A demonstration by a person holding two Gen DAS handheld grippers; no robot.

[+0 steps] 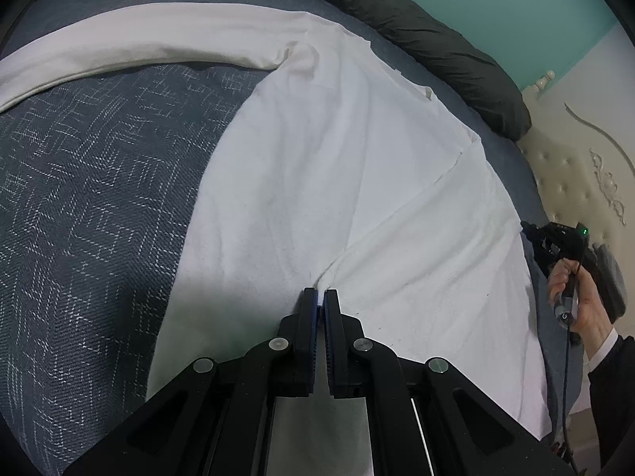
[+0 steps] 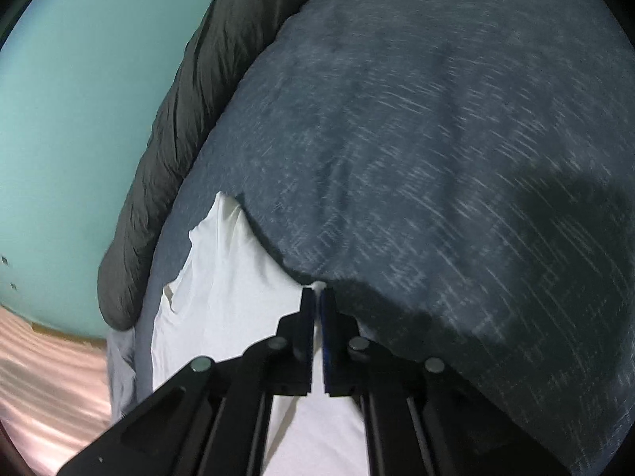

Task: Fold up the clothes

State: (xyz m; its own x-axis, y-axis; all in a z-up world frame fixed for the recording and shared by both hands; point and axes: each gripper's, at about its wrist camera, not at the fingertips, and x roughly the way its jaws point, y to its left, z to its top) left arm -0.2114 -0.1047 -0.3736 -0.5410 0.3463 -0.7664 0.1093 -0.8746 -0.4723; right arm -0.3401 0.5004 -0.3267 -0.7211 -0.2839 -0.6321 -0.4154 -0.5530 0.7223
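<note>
A white long-sleeved shirt [image 1: 337, 182] lies spread on a dark blue patterned bedspread [image 1: 91, 206]. One sleeve [image 1: 131, 51] stretches away to the far left. My left gripper [image 1: 320, 297] is shut on a pinched fold of the shirt, with creases radiating from the pinch. My right gripper [image 2: 317, 291] is shut on an edge of the white shirt [image 2: 226, 281], which hangs under and left of its fingers. In the left wrist view the right gripper [image 1: 563, 238] shows at the far right, held by a hand.
A dark green quilted jacket [image 1: 428, 35] lies along the far edge of the bed, also in the right wrist view [image 2: 170, 150]. A cream tufted headboard [image 1: 575, 174] and a teal wall [image 2: 79, 119] stand behind. The bedspread [image 2: 436, 158] fills the right wrist view.
</note>
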